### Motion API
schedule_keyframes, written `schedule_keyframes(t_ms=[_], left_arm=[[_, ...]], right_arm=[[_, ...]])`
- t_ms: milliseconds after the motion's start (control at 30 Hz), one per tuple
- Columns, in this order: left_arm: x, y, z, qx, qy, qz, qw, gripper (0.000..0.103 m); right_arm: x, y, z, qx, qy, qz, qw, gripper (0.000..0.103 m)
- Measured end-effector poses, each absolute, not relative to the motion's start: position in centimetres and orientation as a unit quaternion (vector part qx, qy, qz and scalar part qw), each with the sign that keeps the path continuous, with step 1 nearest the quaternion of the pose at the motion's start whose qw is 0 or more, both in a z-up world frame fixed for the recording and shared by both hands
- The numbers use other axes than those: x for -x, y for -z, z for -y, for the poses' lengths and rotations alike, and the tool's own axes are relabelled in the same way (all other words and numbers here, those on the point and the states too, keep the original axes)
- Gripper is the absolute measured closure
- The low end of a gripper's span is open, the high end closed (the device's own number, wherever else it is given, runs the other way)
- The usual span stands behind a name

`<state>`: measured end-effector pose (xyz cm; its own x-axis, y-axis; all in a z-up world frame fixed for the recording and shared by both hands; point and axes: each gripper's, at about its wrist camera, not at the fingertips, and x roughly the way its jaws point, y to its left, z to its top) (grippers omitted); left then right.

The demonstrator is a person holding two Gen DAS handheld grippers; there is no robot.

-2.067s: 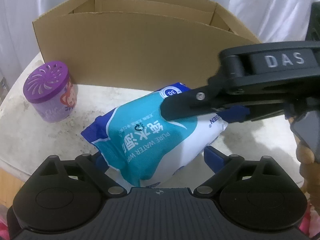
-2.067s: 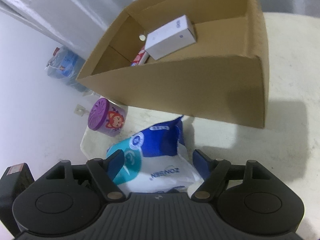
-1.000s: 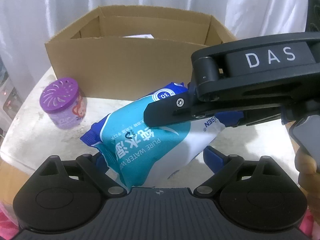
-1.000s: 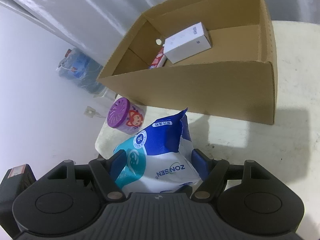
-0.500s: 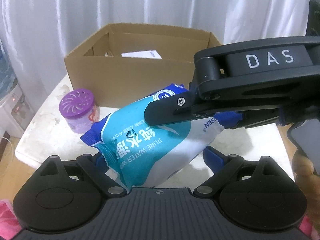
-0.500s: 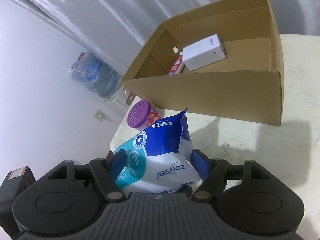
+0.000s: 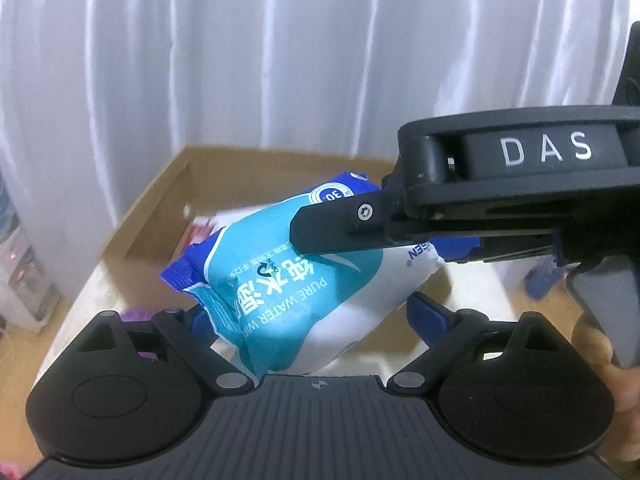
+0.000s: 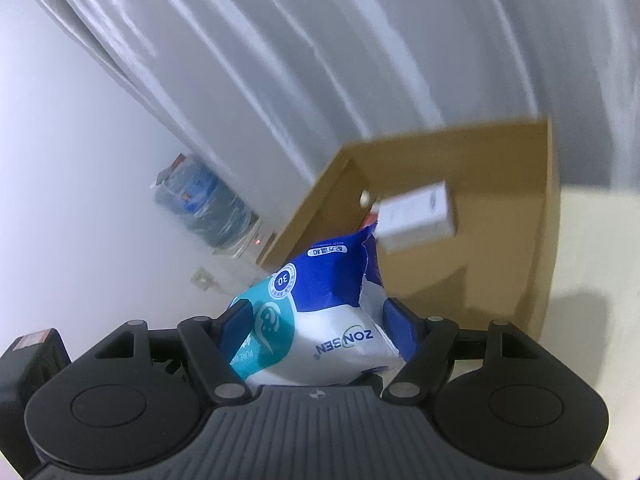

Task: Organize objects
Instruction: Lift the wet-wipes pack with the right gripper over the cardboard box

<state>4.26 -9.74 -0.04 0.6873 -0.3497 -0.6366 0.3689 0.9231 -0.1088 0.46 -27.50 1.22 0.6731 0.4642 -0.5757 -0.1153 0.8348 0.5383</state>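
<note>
A blue, teal and white pack of wet wipes (image 7: 288, 292) hangs in the air in front of the open cardboard box (image 7: 160, 208). My left gripper (image 7: 312, 312) is shut on it across its length. My right gripper (image 8: 318, 318) is shut on the pack's other end (image 8: 320, 320), pads on both sides. In the left wrist view the right gripper's black body reaches in from the right, one finger (image 7: 340, 232) lying over the pack. The cardboard box (image 8: 500, 280) holds a white carton (image 8: 416, 216) and a red item that is mostly hidden.
A purple-lidded jar (image 7: 136, 316) peeks out behind my left finger on the white table (image 7: 80, 308). White curtains hang behind the box. A water dispenser bottle (image 8: 200, 204) stands by the wall at left. A person's hand (image 7: 600, 344) grips the right tool.
Both grippers have risen with the pack still in them. The box now sits lower in both views and more of its inside shows. The jar has slipped behind my left finger.
</note>
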Motion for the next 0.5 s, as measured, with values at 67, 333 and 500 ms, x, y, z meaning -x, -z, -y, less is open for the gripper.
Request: schedule_keyframes(t_ms=[67,333,500], left_arm=[[-6.0,-0.2,10.8,0.001,0.196,-0.342,0.919,0.010],[-13.2,2.5,13.8,0.068,0.192,-0.380,0.902,0.010],[-15.2,4.5,14.4,0.092,0.188,-0.411,0.887,0.010]], right_arm=[[-2.3,-2.0,28.4,-0.216,-0.163,-0.371,0.888,0.028],[-10.7,-1.0,32.6,-0.182,-0.170,-0.433,0.866,0.027],[-14.5,0.9,33.9,-0.159,-0.194,-0.478,0.842,0.028]])
